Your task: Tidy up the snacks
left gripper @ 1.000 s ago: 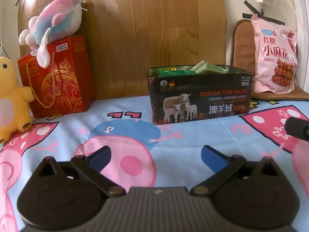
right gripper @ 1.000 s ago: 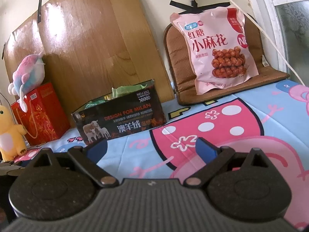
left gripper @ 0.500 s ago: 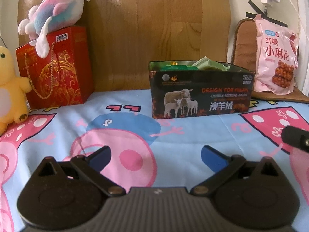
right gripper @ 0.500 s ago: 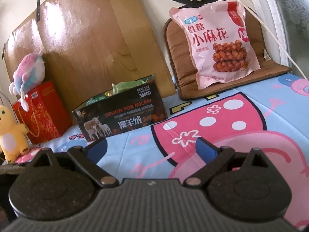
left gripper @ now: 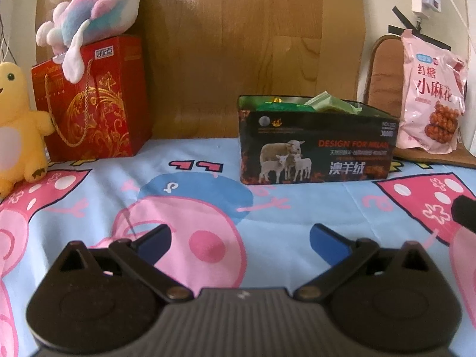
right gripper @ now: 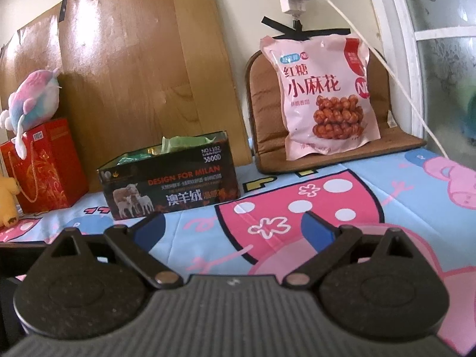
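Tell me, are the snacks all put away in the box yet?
Not yet. Some green packets already sit in the black box. Nothing is in hand: the left gripper and right gripper are both open and empty. The big pink snack bag leans on the brown cushion, outside the box.

The left gripper (left gripper: 239, 239) points toward twelve o'clock, blue-tipped jaws spread wide and empty. The right gripper (right gripper: 233, 227) likewise gapes empty, held level.
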`<state>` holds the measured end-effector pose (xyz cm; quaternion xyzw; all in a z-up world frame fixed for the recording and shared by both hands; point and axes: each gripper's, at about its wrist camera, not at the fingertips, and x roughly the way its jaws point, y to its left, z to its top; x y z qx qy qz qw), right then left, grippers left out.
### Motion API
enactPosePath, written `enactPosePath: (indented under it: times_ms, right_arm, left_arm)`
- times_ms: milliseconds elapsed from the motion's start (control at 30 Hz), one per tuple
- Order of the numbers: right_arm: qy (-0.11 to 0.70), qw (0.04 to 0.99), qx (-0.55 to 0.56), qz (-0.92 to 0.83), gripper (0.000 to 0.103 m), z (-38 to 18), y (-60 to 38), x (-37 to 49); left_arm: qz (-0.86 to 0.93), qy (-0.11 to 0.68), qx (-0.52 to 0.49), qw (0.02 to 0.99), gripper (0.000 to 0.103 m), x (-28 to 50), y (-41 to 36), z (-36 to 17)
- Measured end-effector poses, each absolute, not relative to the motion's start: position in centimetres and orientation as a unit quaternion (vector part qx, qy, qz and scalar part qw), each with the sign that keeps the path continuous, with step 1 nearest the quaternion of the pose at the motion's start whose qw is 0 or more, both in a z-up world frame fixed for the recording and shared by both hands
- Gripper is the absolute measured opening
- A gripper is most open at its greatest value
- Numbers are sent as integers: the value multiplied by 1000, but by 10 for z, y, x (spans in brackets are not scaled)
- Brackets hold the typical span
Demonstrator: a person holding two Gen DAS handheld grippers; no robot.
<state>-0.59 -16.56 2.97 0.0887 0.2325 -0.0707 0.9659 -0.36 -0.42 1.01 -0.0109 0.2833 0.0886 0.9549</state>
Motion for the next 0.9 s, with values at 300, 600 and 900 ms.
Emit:
enactPosePath:
  times_ms: [300,600,900]
  right_arm:
    - [198,977,47,-68,103,35,-152,-15]
    - [162,985,-7,-58,103,39,-135,-24]
    - [150,987,-25,-54,103,40,-128,-26]
  left_arm:
    - [96,278,-10,956,103,-4,-4,10]
    - [120,266,-21,956,103,-9,1,11]
    - [137,252,-27,958,103,-13,4,14]
